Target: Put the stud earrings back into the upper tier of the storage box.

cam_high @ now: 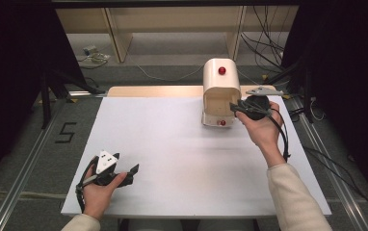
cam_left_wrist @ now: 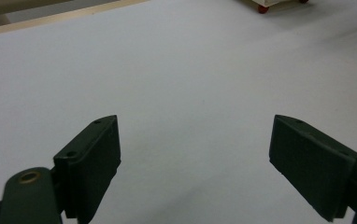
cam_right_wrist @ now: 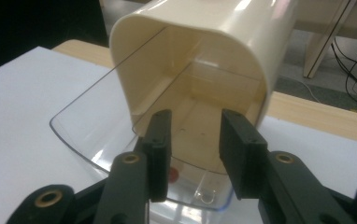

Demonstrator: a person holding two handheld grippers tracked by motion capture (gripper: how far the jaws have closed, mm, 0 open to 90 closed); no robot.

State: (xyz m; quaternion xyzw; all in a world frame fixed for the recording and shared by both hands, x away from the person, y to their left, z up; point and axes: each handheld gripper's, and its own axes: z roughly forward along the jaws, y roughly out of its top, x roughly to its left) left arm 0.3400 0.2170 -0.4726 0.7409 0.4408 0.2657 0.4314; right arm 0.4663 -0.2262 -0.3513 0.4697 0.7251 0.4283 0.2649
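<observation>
Bin (cam_high: 219,91) at far right of table (cam_high: 172,159) – cream shell, clear flap, likely light, slick, brittle. Right gripper (cam_right_wrist: 193,140) half-open at flap, gripping nothing; grip flap's edge. Left gripper (cam_left_wrist: 195,154) wide, empty.

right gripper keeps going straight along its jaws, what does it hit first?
Likely the clear flap at the open front of the cream bin. The right gripper has its jaws parted right at that flap's edge, nothing pinched between the pads as far as I can see. Past it lies the bin's bare floor; depth is unclear.
</observation>
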